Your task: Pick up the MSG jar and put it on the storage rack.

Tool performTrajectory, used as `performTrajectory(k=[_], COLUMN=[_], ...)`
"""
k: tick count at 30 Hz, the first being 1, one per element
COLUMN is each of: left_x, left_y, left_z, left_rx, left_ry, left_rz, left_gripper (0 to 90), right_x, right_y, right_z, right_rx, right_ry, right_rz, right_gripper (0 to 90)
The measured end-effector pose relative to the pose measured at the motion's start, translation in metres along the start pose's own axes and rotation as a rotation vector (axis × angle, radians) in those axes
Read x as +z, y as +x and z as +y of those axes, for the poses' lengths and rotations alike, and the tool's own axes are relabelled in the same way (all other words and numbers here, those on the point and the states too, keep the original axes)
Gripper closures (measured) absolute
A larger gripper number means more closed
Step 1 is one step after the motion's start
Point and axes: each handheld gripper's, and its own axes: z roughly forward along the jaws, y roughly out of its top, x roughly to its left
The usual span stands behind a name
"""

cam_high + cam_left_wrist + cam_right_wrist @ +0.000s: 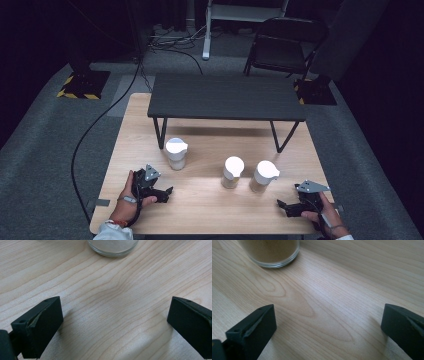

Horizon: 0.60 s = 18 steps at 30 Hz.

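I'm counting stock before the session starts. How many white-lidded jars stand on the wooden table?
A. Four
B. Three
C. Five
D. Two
B: the high view shows three white-lidded jars on the wooden table: the left jar, the middle jar and the right jar.

The left gripper (115, 325) has its jaws spread wide over bare wooden table (117, 305) (nothing between them); a glass jar (113, 247) stands ahead.
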Motion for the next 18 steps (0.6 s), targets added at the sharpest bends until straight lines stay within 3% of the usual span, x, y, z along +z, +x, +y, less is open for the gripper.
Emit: performTrajectory(k=[9,18], left_x=[-0.0005,-0.0082], left_y=[-0.0016,-0.0071], left_z=[0.0021,0.0013], left_rx=[-0.008,-0.013], left_ry=[0.005,-0.044], left_rz=[0.017,0.028], left_gripper=[0.9,1.9], right_x=[-0.0001,-0.0001], right_y=[0.0001,0.0001], right_z=[0.0,0.0], right_rx=[0.001,0.001], right_ry=[0.0,0.0], right_rz=[-0.001,-0.001], right_gripper=[0.0,0.0])
